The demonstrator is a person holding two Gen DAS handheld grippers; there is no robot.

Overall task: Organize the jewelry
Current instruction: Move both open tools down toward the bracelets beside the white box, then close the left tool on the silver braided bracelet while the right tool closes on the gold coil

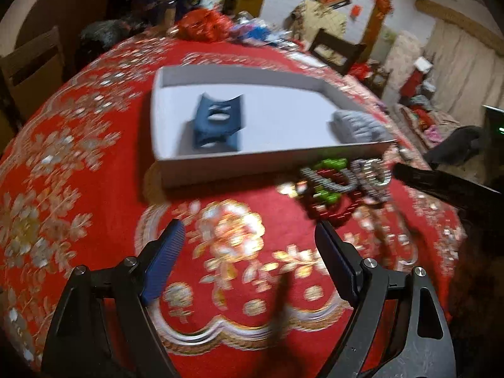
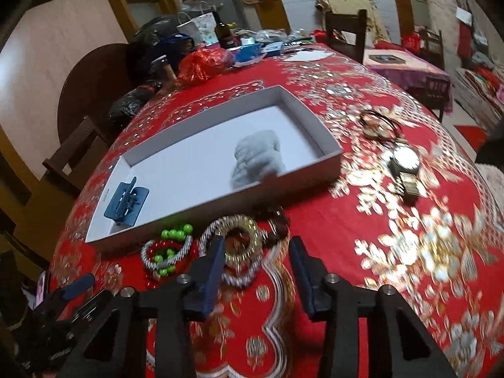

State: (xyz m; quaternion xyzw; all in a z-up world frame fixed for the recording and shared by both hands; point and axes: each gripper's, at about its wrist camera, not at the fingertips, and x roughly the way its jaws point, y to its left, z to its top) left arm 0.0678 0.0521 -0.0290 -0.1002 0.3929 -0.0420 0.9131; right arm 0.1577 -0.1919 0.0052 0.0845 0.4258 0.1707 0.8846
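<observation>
Since the right gripper (image 2: 256, 245) sits half-open w/ nothing held, above the tangled bracelets (image 2: 233, 249) just outside the white box (image 2: 330, 162), it'll prob drag several out together; left gripper (image 1: 249, 239) wide, empty.

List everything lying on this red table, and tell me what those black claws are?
box: one, white, open, mid-table
hair clip: one, blue, in the box
fluffy item: one, grey, in the box, blurred
bracelets: a tangled pile, green, red, silver, gold, in front of the box
watch: one, metal band, right of the box
dark bangles: a few, beyond the watch
tablecloth: one, red with gold flowers
left gripper: open, empty
right gripper: open, by the bracelets
</observation>
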